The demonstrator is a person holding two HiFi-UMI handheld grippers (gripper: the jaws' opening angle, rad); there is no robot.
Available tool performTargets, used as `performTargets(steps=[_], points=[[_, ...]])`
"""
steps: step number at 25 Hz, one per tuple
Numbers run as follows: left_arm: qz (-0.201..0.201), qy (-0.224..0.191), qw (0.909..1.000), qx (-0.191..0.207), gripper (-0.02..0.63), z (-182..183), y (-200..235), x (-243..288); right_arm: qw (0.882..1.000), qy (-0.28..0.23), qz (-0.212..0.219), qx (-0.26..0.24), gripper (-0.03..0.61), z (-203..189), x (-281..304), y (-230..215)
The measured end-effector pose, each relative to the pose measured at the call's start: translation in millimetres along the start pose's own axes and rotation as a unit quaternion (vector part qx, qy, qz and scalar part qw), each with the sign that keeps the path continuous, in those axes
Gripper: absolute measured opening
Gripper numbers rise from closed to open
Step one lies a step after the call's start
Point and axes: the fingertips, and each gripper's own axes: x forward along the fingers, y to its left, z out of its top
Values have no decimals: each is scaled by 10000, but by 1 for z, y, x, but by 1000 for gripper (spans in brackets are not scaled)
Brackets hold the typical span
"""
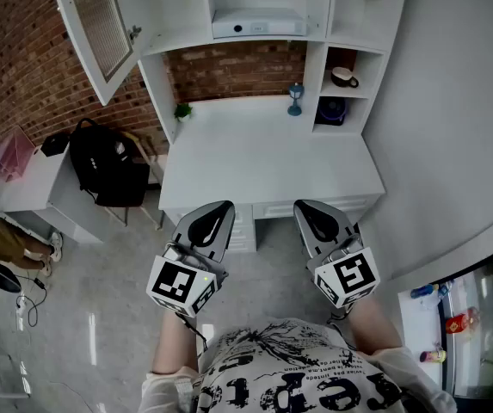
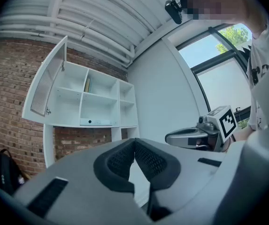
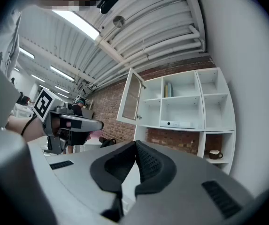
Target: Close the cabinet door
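Both closed, nothing between the jaws: my left gripper (image 1: 218,209) and right gripper (image 1: 305,206) sit side by side before the desk (image 1: 263,157). Cabinet door (image 1: 98,26) is well ahead, up and left of both. It stands open, long axis upright, swung leftward off the shelf unit (image 1: 263,7). Head view cuts off its top edge.

Head view steeply down, both gripper views level, distant, all sharing cabinet (image 3: 186,102)
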Motion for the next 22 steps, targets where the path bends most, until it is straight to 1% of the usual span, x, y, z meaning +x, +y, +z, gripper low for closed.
performTargets(steps=[10,12,13,14,15,18,22], points=[[31,0,10000,-21,14,-4,1,8,10000,-2,-10,20,12,-8,4,-7],[37,-50,10000,-56,14,-5,0,12,10000,-13,-18,56,12,-10,5,-10],[37,-99,9999,-86,25,-5,-1,14,10000,-26,-24,80,14,-12,6,-12],[50,-154,9998,-120,167,-5,-2,17,9999,-40,-30,114,14,-13,6,-14],[98,-206,9996,-152,360,-5,-1,19,9999,-56,-23,141,14,-14,6,-16],[398,-296,9986,-193,368,-4,6,22,9998,-88,83,138,15,-15,8,-19],[614,-208,9978,-141,370,-9,11,18,9993,-98,346,107,15,-19,18,-14]])
